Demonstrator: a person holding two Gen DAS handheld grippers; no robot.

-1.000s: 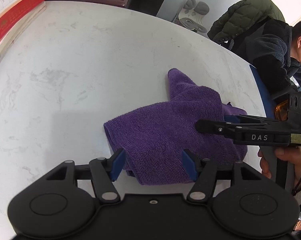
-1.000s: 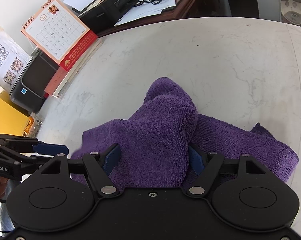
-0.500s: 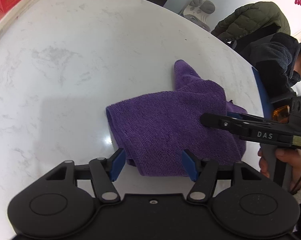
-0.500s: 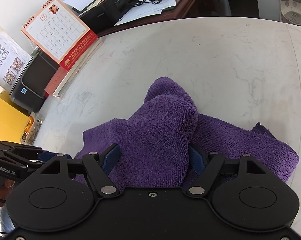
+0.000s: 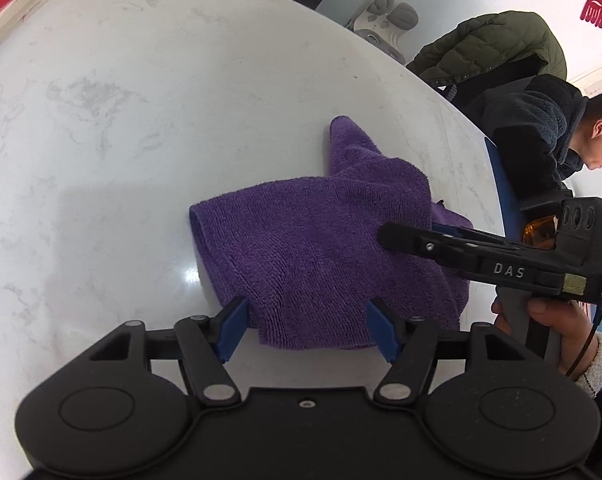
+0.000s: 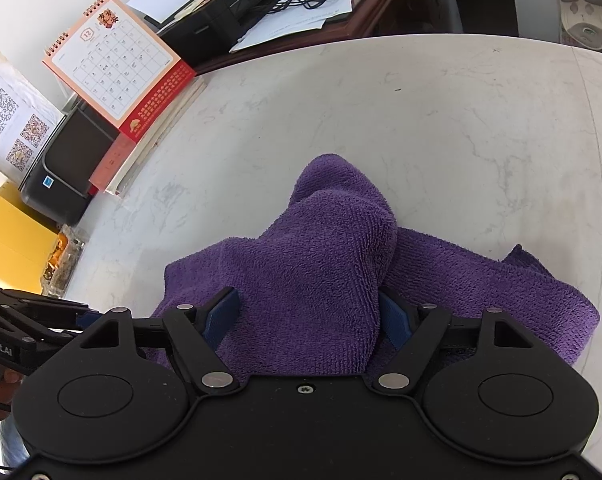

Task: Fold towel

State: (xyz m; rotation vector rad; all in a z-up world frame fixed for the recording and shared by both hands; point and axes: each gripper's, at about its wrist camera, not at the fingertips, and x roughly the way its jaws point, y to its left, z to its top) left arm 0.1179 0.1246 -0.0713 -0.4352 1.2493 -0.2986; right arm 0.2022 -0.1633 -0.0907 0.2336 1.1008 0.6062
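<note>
We work over the pale marble surface (image 6: 441,128), where the purple towel (image 6: 321,264) lies bunched near its front edge, a hump between both tools. We judge the fold is just starting: next, each must close on an edge. The right tool (image 6: 307,316) straddles the hump, jaws apart, widening lately; so too the left tool (image 5: 307,328), now nearer the cloth.
</note>
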